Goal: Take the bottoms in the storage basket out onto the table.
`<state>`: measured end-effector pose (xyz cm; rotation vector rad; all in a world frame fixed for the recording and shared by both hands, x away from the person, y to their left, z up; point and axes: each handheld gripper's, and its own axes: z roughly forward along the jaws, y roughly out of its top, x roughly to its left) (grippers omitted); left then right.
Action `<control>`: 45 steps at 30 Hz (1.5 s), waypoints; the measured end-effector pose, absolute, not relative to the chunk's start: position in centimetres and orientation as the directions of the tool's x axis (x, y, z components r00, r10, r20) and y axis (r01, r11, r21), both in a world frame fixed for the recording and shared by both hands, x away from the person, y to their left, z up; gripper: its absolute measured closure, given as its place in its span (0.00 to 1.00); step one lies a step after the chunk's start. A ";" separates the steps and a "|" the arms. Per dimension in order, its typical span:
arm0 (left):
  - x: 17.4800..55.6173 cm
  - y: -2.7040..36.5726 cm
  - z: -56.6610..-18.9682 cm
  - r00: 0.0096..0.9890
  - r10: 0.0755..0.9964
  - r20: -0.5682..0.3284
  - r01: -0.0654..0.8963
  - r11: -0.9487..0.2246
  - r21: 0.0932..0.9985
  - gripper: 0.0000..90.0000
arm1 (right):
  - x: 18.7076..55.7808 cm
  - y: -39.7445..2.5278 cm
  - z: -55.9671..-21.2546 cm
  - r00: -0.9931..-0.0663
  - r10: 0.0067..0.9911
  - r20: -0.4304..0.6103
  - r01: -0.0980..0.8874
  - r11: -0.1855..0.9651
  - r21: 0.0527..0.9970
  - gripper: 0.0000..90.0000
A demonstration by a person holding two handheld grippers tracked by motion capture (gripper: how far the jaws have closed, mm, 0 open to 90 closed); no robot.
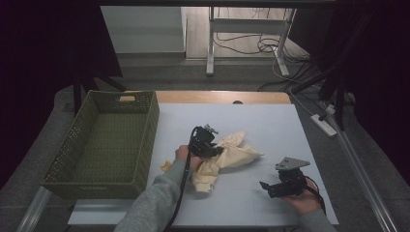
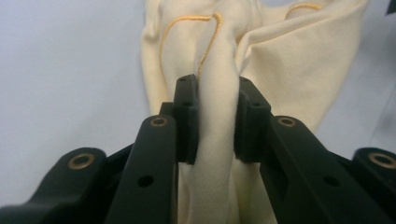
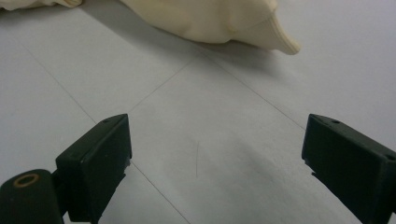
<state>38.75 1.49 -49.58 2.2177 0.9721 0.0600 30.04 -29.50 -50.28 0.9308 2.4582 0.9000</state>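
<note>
Right gripper sits near the desk's front right corner, jaws spread wide over bare surface. Left gripper is pinching a fold of the cream cloth, crumpled mid-desk, right of the green basket.

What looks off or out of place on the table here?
Nothing damaged or spilled. The cream cloth lies crumpled in a heap on the table instead of flat or in the green basket beside it. The left gripper is shut on a fold of it; the right gripper is open over bare table.
</note>
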 end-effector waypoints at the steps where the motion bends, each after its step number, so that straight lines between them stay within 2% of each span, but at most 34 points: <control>1: 38.7 1.5 -49.6 0.716 0.660 -0.228 0.629 -0.468 0.620 0.81 | 30.0 -29.5 -50.3 -0.718 0.688 -0.105 0.458 0.581 0.673 0.10; 14: 38.7 1.3 -49.7 0.722 0.661 -0.205 0.619 -0.485 0.617 0.80 | 30.0 -29.6 -50.3 -0.717 0.690 -0.102 0.461 0.578 0.673 0.10; 22: 38.7 1.5 -49.6 0.723 0.650 -0.233 0.623 -0.468 0.627 0.76 | 30.0 -29.6 -50.3 -0.714 0.693 -0.100 0.461 0.572 0.678 0.10; 27: 38.4 1.5 -49.3 0.734 0.638 -0.230 0.605 -0.461 0.650 0.66 | 30.0 -29.6 -50.3 -0.715 0.692 -0.100 0.461 0.574 0.677 0.10; 33: 37.7 1.4 -48.5 0.739 0.650 -0.177 0.560 -0.446 0.698 0.42 | 29.9 -29.6 -50.2 -0.715 0.692 -0.101 0.459 0.573 0.680 0.10; 37: 37.2 1.4 -47.7 0.742 0.655 -0.144 0.530 -0.440 0.725 0.35 | 29.8 -29.8 -50.2 -0.712 0.695 -0.100 0.459 0.569 0.683 0.10; 45: 35.8 2.6 -45.9 0.750 0.654 -0.095 0.474 -0.432 0.767 0.33 | 29.7 -29.9 -50.0 -0.709 0.698 -0.100 0.449 0.557 0.699 0.10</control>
